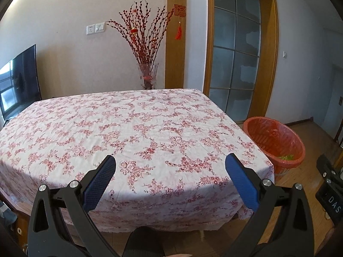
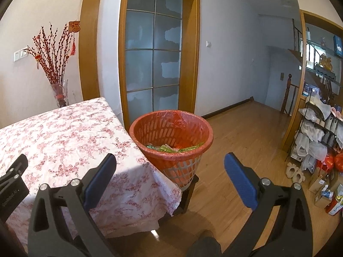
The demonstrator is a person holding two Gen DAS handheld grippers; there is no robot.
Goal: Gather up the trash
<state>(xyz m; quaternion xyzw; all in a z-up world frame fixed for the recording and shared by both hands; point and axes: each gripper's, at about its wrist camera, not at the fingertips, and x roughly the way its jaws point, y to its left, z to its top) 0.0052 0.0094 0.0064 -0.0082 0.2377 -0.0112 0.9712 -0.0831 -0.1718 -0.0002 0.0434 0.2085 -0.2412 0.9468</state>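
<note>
Two grippers hang with their blue pads spread wide and nothing between them. Taking the red-lined waste basket [image 2: 171, 141] as the landmark and reading from left to right: far to its left, a dark television [image 1: 19, 83] leans against the wall past the table's left edge. Next comes the table [image 1: 128, 128] under a pink floral cloth, whose right edge hangs just beside the basket. The left gripper [image 1: 170, 171] hovers released over the table's near edge, well left of the basket. Behind the table's far edge, left of the basket, stands a glass vase of red branches [image 1: 148, 49], with a red hanging charm [image 1: 179, 19] bearing the character 福 on the wooden door frame. A frosted glass door [image 2: 153, 53] stands directly behind the basket.

The basket sits on a dark stand [image 2: 188, 190], and green and pale wrappers [image 2: 171, 147] lie in its bottom. The right gripper [image 2: 170, 170] hovers released in front of the basket, over the table's corner. To the basket's right runs bare wooden floor [image 2: 246, 150], then a cluttered rack [image 2: 317, 137] with boxes at its foot.

Pale letters "DAS" show on the right gripper's body in the left wrist view; faint print on the left gripper's body in the right wrist view is too blurred to read.
</note>
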